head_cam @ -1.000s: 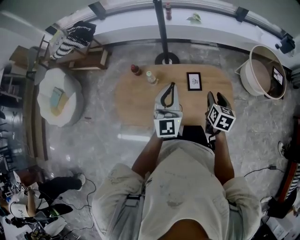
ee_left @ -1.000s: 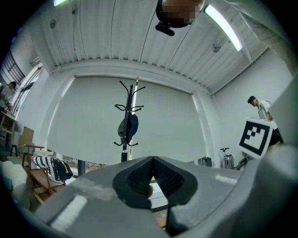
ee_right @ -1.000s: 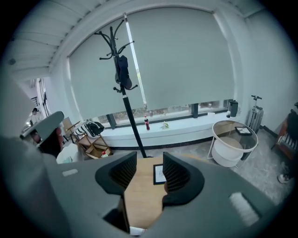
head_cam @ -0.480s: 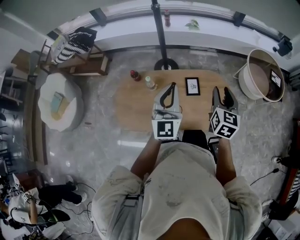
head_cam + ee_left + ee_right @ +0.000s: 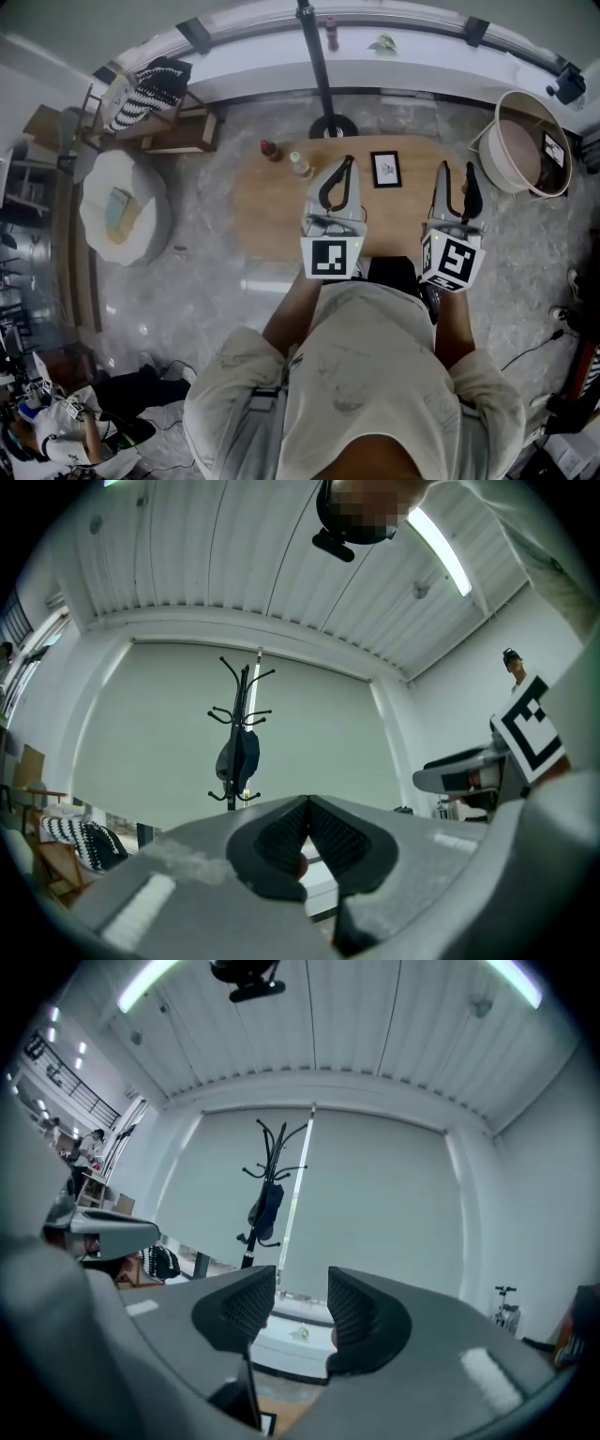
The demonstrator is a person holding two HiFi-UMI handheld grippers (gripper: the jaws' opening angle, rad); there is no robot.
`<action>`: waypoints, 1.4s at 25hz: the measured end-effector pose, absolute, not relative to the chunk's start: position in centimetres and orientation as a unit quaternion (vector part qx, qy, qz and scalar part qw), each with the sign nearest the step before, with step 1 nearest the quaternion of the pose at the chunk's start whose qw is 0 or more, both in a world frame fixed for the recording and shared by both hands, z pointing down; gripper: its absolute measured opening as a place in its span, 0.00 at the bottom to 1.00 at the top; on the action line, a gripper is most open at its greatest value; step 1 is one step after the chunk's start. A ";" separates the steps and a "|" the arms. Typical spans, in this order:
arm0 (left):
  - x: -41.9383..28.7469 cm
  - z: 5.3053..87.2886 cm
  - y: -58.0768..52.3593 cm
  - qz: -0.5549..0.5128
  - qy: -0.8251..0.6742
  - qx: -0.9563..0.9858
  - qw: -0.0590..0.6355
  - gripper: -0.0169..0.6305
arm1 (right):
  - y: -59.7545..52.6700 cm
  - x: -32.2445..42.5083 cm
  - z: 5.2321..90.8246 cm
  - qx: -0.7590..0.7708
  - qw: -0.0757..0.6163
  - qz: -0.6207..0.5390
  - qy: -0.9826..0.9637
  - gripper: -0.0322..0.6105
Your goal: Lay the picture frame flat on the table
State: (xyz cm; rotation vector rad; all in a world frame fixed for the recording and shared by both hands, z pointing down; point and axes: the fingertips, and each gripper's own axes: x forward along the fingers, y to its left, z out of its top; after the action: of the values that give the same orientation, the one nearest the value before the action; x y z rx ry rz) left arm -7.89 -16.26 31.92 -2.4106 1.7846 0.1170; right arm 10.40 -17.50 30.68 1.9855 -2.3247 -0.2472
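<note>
The black picture frame (image 5: pixel 386 170), holding a white print, is on the far part of the oval wooden table (image 5: pixel 272 202). From above I cannot tell whether it stands or lies. My left gripper (image 5: pixel 340 173) is just left of it, held above the table with its jaws shut on nothing; in the left gripper view (image 5: pixel 307 801) the tips meet and point up at the wall. My right gripper (image 5: pixel 457 183) is right of the frame, open and empty. The right gripper view (image 5: pixel 302 1290) looks across the room, with a corner of the frame (image 5: pixel 265 1423) low between the jaws.
Two small bottles (image 5: pixel 270 148) (image 5: pixel 300 165) stand at the table's far left. A coat-rack pole and base (image 5: pixel 330 127) stand just beyond the table. There is a round tub (image 5: pixel 525 141) to the right and a white round seat (image 5: pixel 117 202) to the left.
Both grippers have moved forward over the table. The right one went further right and forward, ending beside the frame. The frame has not moved.
</note>
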 end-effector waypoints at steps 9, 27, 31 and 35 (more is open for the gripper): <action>-8.7 29.3 -16.1 0.073 0.596 -0.794 0.097 0.03 | -15.6 10.2 26.5 0.652 -0.024 -0.176 -0.737 0.31; -7.5 29.9 -16.7 0.047 0.594 -0.794 0.118 0.03 | -17.0 10.9 27.8 0.653 -0.009 -0.155 -0.741 0.16; -6.8 29.6 -16.7 0.059 0.591 -0.796 0.117 0.03 | -16.9 11.5 27.7 0.656 -0.010 -0.157 -0.738 0.13; -6.2 29.1 -16.4 0.057 0.587 -0.797 0.131 0.03 | -16.5 12.0 27.7 0.658 -0.010 -0.156 -0.737 0.10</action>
State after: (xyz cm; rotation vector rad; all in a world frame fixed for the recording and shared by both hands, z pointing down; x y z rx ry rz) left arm -6.16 -16.40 29.11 -2.3145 1.7049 0.1660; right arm 11.96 -16.52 27.73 2.0794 -2.3307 -0.4935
